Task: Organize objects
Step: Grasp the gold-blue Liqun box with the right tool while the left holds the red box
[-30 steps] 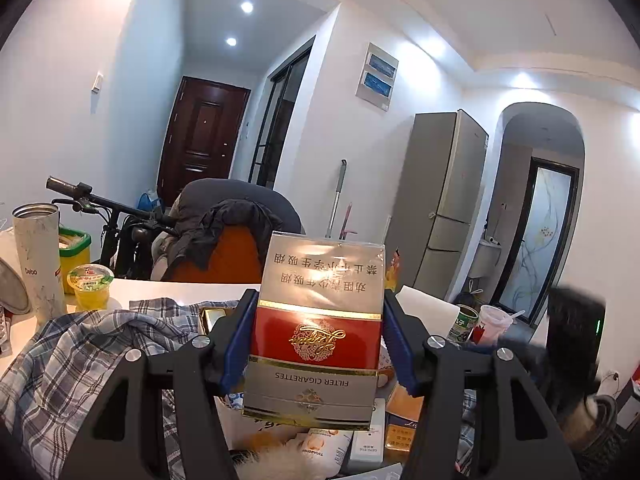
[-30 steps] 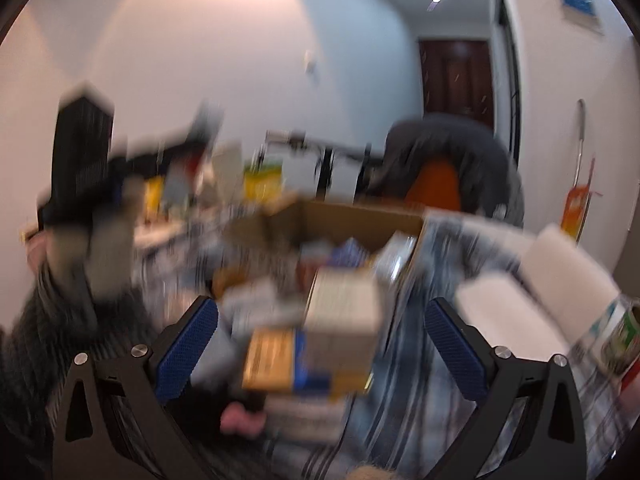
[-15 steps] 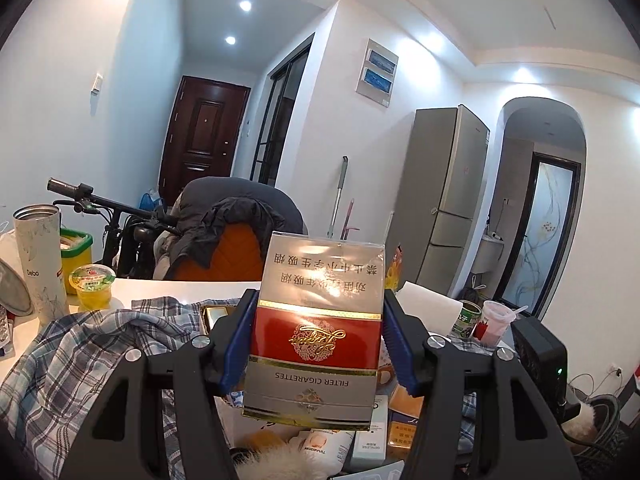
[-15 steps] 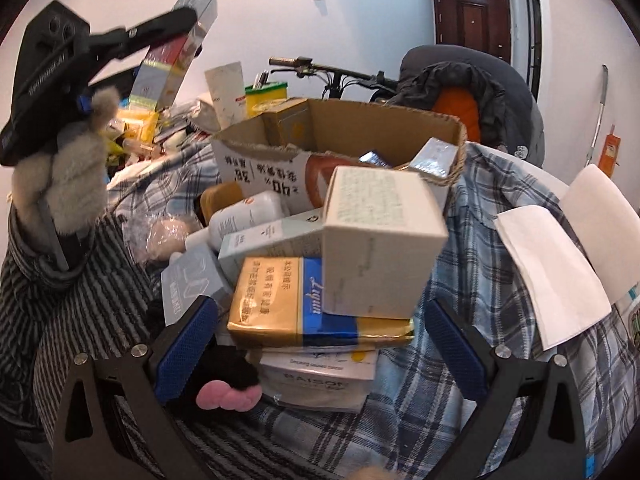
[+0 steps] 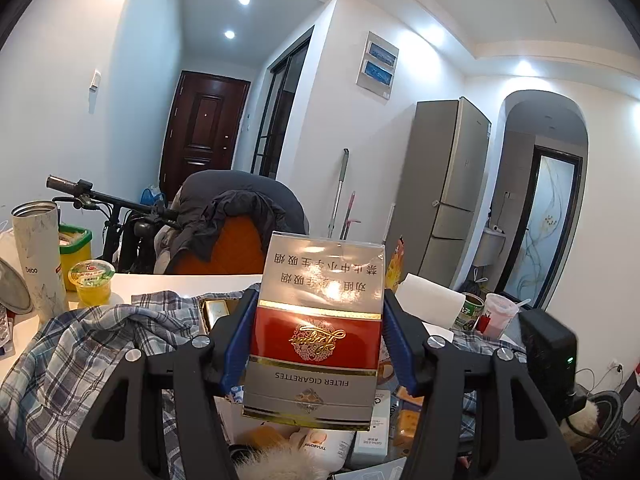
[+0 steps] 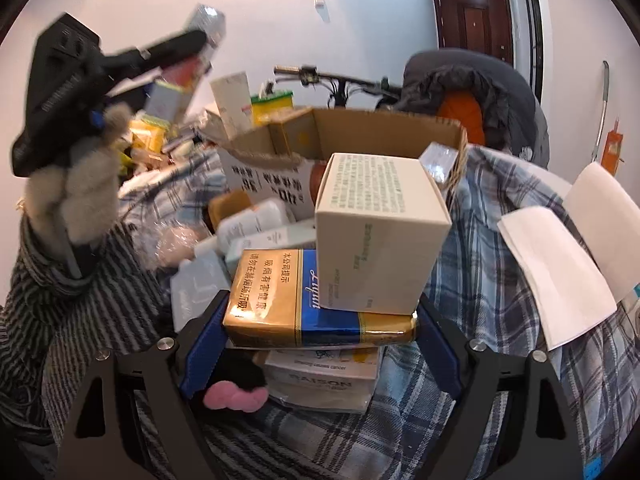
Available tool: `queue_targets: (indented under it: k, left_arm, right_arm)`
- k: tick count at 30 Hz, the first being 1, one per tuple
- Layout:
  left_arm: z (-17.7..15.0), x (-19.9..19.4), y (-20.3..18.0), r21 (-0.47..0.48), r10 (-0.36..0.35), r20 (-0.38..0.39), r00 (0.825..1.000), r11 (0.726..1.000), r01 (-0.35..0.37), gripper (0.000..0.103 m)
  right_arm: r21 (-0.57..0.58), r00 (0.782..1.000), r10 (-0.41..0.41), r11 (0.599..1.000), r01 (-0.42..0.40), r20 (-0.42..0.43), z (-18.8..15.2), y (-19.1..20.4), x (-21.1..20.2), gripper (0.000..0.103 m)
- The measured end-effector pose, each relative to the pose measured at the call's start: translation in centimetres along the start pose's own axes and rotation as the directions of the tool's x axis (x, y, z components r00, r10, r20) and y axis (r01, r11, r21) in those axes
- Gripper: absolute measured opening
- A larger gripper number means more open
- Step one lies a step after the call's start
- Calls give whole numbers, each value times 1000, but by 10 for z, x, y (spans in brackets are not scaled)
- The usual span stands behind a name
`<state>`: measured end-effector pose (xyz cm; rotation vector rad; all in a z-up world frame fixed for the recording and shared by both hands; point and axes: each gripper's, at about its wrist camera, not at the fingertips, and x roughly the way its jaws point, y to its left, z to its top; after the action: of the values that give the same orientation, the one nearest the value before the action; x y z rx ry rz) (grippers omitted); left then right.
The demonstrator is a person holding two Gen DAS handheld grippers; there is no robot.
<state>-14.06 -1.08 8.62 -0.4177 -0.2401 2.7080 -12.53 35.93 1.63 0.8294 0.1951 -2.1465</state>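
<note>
Far side of the left wrist view: tall grey fridge at right w/ an arched doorway beside it; dark brown door down the hall at left; chair draped w/ a dark jacket between them, bike handlebar just left of it. Plaid cloth covers the table; open cardboard box sits on it at the far middle of the right wrist view, a few small packs inside; white paper sheets lie to the right. Near side of the box is crowded: cream carton rests on top of a gold-and-blue cigarette carton, which lies on a flat pale pack marked RAISON; white bottles & pouches are jammed in at the left, so the stack is hemmed in on that side. Right gripper straddles the gold-and-blue carton, jaws closing, blue pads just beside its ends; cannot tell if they touch yet. Left gripper is clamped on a red-and-silver cigarette carton, held upright & upside down, lifted off the clutter at upper left; it blocks most of the table behind it. A hand in a fuzzy grey glove w/ striped sleeve holds that tool. Small stuff at far left: tall white tumbler; jelly cup.
</note>
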Motion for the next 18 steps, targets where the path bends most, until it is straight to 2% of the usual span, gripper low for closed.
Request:
queue_targets:
  k: [10, 13, 16, 18]
  left_arm:
    - [0, 0, 0, -4, -6, 2, 1000, 1000, 6, 61]
    - [0, 0, 1, -1, -5, 5, 1000, 1000, 5, 61]
    - [0, 0, 1, -5, -9, 4, 1000, 1000, 9, 61]
    - [0, -1, 1, -5, -10, 6, 1000, 1000, 10, 61]
  right_arm:
    - [-50, 995, -62, 997, 66, 79, 0, 15, -18, 86]
    - [-97, 988, -143, 984, 148, 57, 2, 22, -12, 86]
    - [-212, 965, -254, 942, 261, 58, 6, 37, -11, 86]
    - [-263, 957, -283, 920, 291, 69, 11, 43, -17, 86]
